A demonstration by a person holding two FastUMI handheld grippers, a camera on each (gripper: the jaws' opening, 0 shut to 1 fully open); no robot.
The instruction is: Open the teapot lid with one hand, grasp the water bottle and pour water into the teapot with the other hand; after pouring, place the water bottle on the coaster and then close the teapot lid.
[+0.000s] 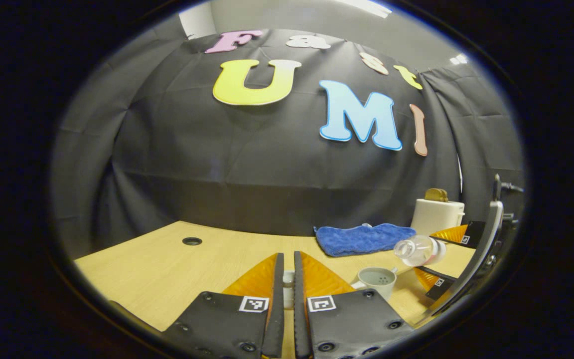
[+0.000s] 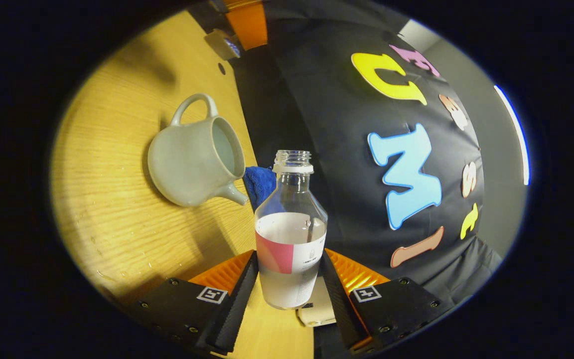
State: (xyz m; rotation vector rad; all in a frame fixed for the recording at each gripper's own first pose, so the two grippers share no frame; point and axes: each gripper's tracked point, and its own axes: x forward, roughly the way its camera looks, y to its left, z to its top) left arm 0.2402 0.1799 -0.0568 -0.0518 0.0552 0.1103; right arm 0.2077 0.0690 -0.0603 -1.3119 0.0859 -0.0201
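A pale teapot (image 2: 195, 159) stands on the wooden table with its top open and water inside. My right gripper (image 2: 291, 254) is shut on a clear, uncapped water bottle (image 2: 292, 234), roughly half full, whose mouth is near the pot's spout. In the left gripper view the bottle (image 1: 419, 249) is tilted with its mouth above the open teapot (image 1: 376, 280), held by the right gripper (image 1: 439, 257). My left gripper (image 1: 288, 255) is raised to the left of the pot, nearly closed on a small white piece, the teapot lid (image 1: 288, 281).
A blue cloth (image 1: 364, 238) lies behind the teapot by the booth wall. A white box-shaped appliance (image 1: 436, 214) stands at the back right. The table (image 1: 167, 269) has a cable hole (image 1: 192, 241). Water drops (image 2: 117, 259) dot the wood near the pot.
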